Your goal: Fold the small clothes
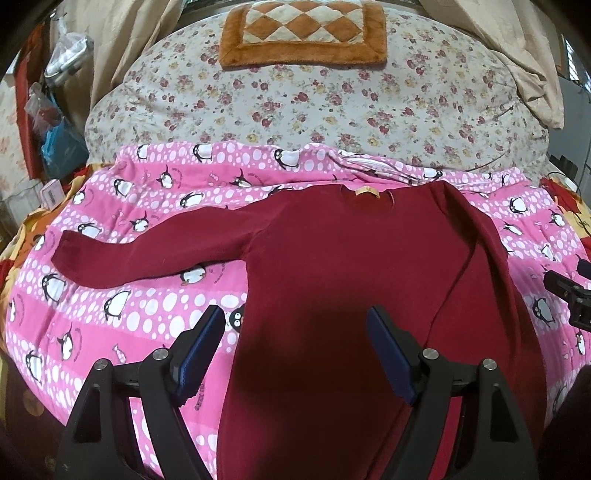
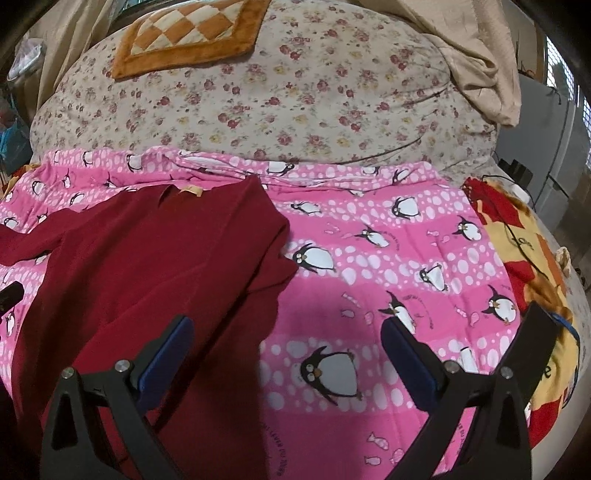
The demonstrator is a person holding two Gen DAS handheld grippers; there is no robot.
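Note:
A dark red long-sleeved top lies flat on a pink penguin-print blanket. Its left sleeve stretches out to the left. Its right sleeve is folded in over the body. My left gripper is open and empty, hovering over the top's lower left part. My right gripper is open and empty above the top's right edge and the blanket. The right gripper's tip also shows at the right edge of the left wrist view.
A floral quilt lies behind the blanket, with an orange checkered cushion on it. Beige cloth hangs at the back right. Bags and clutter stand at the left. A red and yellow blanket with a black cable lies at the right.

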